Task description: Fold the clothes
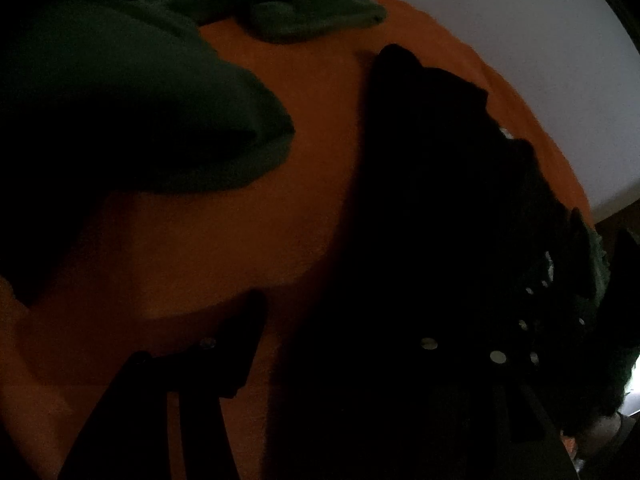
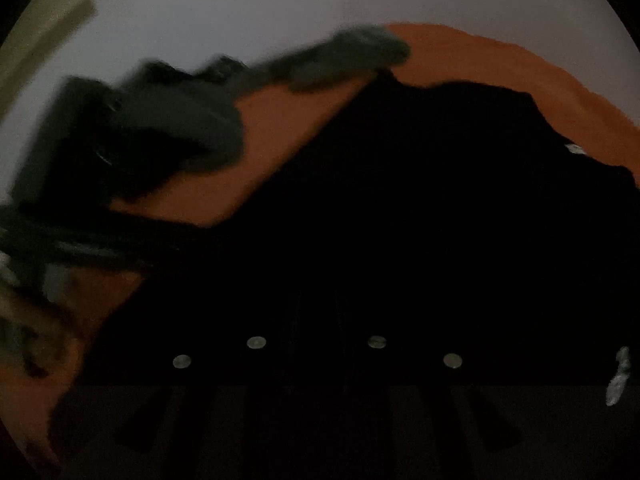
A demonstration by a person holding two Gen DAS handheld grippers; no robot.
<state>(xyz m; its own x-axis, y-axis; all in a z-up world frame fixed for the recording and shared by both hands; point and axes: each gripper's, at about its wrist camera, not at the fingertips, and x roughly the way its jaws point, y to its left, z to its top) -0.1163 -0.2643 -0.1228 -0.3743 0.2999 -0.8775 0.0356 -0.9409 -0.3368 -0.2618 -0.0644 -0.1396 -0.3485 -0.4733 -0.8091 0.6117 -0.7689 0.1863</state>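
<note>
The scene is very dark. A black garment (image 1: 432, 184) lies on an orange cloth (image 1: 312, 92) in the left wrist view; it fills the right wrist view (image 2: 420, 184) too. A dark green garment (image 1: 132, 100) lies to its left, with a green sleeve or second piece (image 1: 312, 12) at the far edge; both show blurred in the right wrist view (image 2: 180, 124). My left gripper (image 1: 352, 360) is low over the cloth: one finger (image 1: 236, 344) rests on the orange, the other (image 1: 460, 352) merges with the black garment. My right gripper (image 2: 316, 320) is pressed into the black garment, its fingers lost in the dark.
The orange cloth (image 2: 500, 60) covers a white surface (image 1: 520, 20) that shows beyond its far edge. A pale wall or frame (image 2: 44, 28) stands at the upper left of the right wrist view.
</note>
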